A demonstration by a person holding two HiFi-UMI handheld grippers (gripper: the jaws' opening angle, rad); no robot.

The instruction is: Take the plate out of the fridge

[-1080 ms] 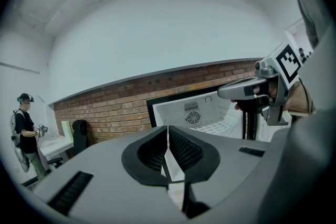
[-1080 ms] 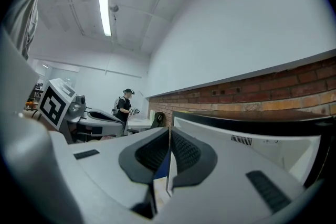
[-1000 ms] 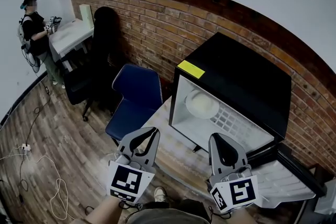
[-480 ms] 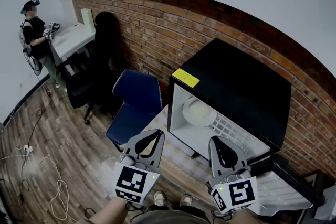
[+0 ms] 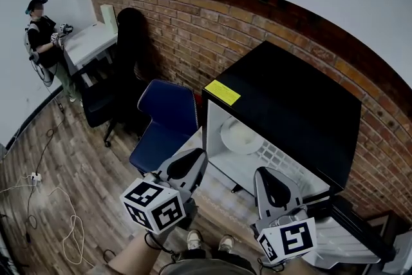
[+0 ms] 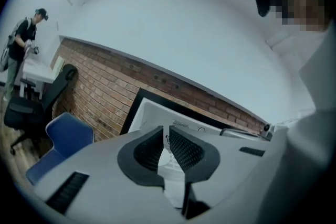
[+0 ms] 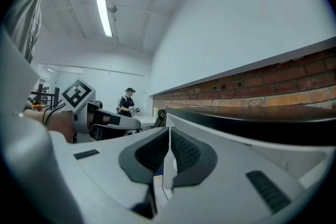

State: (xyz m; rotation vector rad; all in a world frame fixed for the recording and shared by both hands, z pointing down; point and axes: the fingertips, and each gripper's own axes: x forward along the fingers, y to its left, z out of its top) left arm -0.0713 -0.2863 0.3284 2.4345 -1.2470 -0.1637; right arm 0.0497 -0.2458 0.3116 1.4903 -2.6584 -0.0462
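The left gripper (image 5: 198, 156) is held level. Its jaws are closed together, and nothing is held between them. The right gripper (image 5: 264, 172) is also held level, with its jaws brought together and empty. In the right gripper view, the left gripper is seen to the left of the right jaws, at about the same height.

Both pairs of jaws are pointed at the open front of the fridge (image 5: 290, 93), a black cabinet with a white interior. It stands on a table top (image 5: 215, 193) just ahead of the jaw tips. A yellow label (image 5: 222, 92) is fixed on the near left corner of the fridge top, above and ahead of the left jaws.

The plate (image 5: 241, 135) is white and round. It lies inside the fridge on a wire shelf (image 5: 283, 154), towards the left side of the compartment. It is ahead of both pairs of jaws, between their two lines of aim, and is touched by neither gripper. The fridge door (image 5: 360, 228) is swung open and lies to the right of the right jaws.

A blue chair (image 5: 164, 122) stands to the left of the left jaws, against a brick wall (image 5: 193, 22) that runs behind the fridge. Far beyond the left jaws, a person (image 5: 42, 35) stands at a white desk (image 5: 87, 42).
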